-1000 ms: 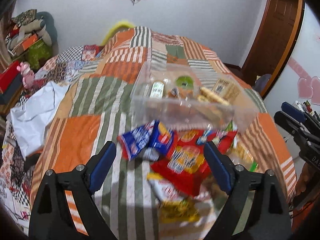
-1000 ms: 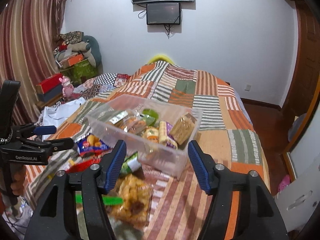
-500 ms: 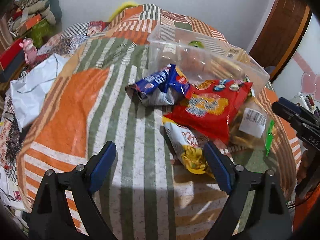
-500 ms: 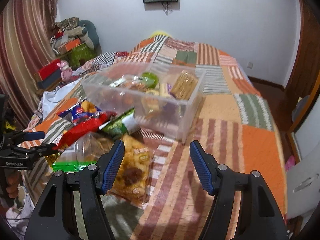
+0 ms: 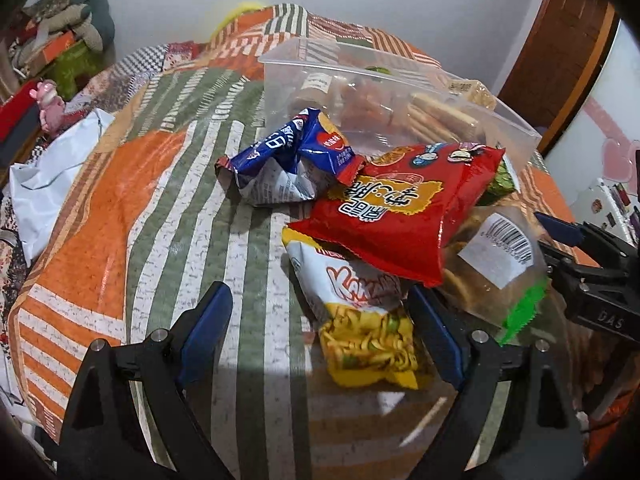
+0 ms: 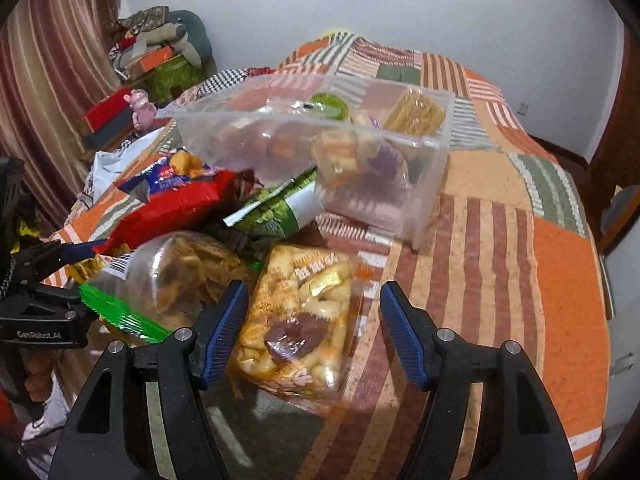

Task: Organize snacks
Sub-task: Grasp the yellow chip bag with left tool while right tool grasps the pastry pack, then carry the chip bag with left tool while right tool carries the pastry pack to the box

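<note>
Your right gripper [image 6: 314,332] hangs with jaws apart and empty astride the clear orange-printed bag of puffed snacks [image 6: 298,316], low centre of frame; close on its middle. Your left gripper [image 5: 320,336], jaws spread and empty, frames the white-and-yellow noodle-snack packet [image 5: 360,312]. The clear plastic bin [image 6: 428,196] waits upper centre.

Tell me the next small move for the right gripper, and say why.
Probably lower the right gripper a little more and close on the orange snack bag. Its jaws are open, with that bag lying loose on the bedspread roughly between them, outside the clear bin that already holds other snacks.
</note>
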### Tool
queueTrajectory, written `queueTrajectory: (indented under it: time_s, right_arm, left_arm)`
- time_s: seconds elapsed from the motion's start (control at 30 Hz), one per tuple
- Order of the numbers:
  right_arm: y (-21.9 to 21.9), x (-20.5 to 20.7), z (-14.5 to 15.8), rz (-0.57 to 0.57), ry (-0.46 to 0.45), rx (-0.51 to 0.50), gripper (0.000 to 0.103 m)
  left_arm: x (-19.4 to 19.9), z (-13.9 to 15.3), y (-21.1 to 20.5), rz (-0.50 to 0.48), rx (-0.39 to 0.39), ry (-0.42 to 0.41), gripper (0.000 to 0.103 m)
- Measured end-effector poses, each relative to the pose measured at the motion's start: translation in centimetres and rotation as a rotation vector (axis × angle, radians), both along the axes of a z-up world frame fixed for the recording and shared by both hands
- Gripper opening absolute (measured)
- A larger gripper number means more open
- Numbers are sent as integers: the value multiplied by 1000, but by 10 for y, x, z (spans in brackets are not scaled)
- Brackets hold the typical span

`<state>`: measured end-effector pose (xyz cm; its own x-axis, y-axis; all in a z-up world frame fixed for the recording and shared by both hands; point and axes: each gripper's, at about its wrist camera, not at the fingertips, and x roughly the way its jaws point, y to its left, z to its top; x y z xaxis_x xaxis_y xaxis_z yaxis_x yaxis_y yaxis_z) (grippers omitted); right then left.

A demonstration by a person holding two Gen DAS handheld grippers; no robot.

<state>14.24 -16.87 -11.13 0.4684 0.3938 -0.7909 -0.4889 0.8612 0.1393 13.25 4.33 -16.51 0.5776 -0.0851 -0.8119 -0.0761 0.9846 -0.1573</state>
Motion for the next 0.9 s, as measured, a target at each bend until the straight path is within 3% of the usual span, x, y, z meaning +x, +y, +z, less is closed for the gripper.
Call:
queueTrajectory:
  time_s: [0.07, 0.2, 0.33, 0.9]
  right_arm:
    - [-2, 1, 1, 0, 12, 12, 64]
    - [-3, 2, 0, 20, 25, 27, 43]
    - [-2, -1, 0, 16, 9, 18, 43]
    - [-35, -11, 13, -87, -28, 55, 42]
  left_arm:
    - [-1, 0, 0, 11, 4, -16, 86]
    - [-11, 1, 4, 23, 9, -49, 63]
    - [-15, 2, 9, 20, 1, -57, 43]
    - [-46, 30, 22, 82, 48, -147, 36]
